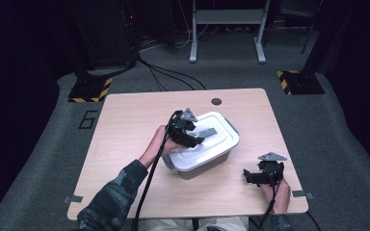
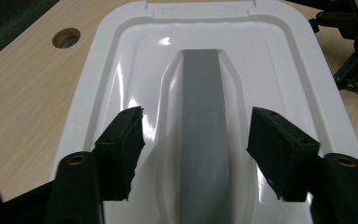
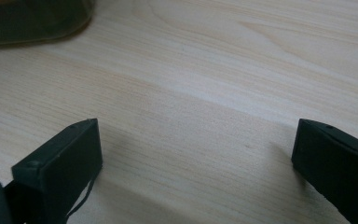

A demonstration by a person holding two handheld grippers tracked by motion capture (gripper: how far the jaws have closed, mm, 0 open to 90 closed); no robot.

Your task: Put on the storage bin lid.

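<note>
Left claw [image 2: 196, 140] straddles, untouching, the grey handle [image 2: 203, 121] running lengthwise along the white lid [image 2: 121, 51].

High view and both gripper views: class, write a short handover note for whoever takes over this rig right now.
Left gripper: open over the white lid, fingers on either side of the grey handle, not pressing on it.
Right gripper: open, nothing between its fingers, above bare table to the right of the box.
Done: the lid sits on the box and the left gripper is lined up with the handle.
Left: probably close on the handle; the right gripper could steady the box.
</note>
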